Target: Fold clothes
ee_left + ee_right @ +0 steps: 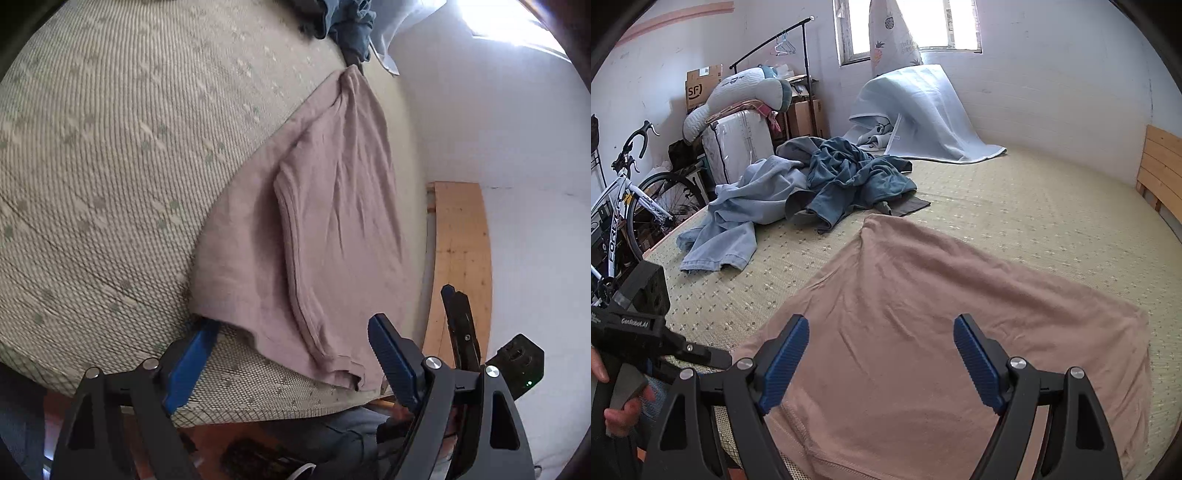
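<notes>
A dusty-pink garment [325, 229] lies flat on the woven bed mat [110, 166], with one side folded over the middle and a sleeve cuff near the bed's front edge. In the right wrist view the pink garment [923, 314] spreads across the mat [1034, 206]. My left gripper [291, 332] is open over the garment's near hem, its left fingertip [199, 339] just under the cloth's edge. My right gripper [881, 332] is open just above the garment and holds nothing. The right gripper also shows in the left wrist view [458, 317].
A heap of blue and grey clothes [820, 181] lies at the far side of the mat. A light blue blanket [923, 114] is draped by the window. A wooden headboard [1161, 173] stands at the right. A bicycle [624, 206], boxes and a suitcase stand left of the bed.
</notes>
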The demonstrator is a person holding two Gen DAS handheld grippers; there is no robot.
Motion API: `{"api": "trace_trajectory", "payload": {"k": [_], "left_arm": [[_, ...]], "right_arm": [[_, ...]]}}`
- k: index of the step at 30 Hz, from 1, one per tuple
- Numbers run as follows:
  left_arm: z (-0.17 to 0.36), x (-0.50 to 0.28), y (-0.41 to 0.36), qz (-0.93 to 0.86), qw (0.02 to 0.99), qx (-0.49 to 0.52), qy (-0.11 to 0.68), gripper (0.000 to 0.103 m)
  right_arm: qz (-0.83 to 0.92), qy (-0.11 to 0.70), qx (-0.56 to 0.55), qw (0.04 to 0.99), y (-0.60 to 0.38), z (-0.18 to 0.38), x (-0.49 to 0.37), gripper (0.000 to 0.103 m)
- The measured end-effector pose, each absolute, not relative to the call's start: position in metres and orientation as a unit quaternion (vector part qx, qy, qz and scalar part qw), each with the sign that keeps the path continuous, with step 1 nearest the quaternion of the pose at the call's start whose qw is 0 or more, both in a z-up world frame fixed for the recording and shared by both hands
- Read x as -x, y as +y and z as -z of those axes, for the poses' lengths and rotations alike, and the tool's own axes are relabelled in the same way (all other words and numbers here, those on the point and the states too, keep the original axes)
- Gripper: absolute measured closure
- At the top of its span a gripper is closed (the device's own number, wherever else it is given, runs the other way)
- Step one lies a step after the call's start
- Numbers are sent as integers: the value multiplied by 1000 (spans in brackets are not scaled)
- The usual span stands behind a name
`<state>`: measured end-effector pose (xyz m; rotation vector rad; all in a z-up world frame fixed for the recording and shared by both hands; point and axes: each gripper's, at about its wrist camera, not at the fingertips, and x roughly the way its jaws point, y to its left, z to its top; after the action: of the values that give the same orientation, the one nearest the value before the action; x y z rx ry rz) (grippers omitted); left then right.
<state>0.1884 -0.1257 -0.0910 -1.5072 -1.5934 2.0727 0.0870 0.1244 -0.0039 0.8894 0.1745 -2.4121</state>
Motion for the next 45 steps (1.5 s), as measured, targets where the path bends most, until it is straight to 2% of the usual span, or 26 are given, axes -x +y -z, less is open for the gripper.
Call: {"api": "trace_trajectory", "payload": {"k": [10,12,13,16,19,21,22,23,33,41,45], "left_arm": [[79,-187,-136,-720,17,463,-516,17],[79,-190,-137,-722,10,464,-513,19],[81,-192,-137,-720,2,468,-512,28],[86,-197,-137,-707,-23,488,-511,68],[90,-205,-142,-696,-33,495,-519,82],[88,-206,-139,-695,-34,492,-523,85],[86,-207,-139,-696,-33,488,-526,94],[84,-209,-139,-696,-33,486,-527,97],[65,-208,-129,-692,6,478,-540,102],[54,-210,-127,-692,26,467,-550,102],[51,-213,-125,-692,32,463,-553,103]], "right_arm": [[897,70,-335,279,125,6,-89,19],[896,74,-335,281,124,8,-90,19],[895,77,-336,284,122,9,-92,19],[888,91,-339,296,113,14,-100,19],[880,111,-342,310,101,21,-109,19],[875,123,-342,320,91,25,-116,19],[872,130,-341,326,85,27,-120,19],[869,137,-341,331,79,30,-124,19],[830,246,-319,385,13,66,-175,19],[827,312,-299,359,-20,97,-180,19],[835,314,-298,339,-28,101,-172,19]]}}
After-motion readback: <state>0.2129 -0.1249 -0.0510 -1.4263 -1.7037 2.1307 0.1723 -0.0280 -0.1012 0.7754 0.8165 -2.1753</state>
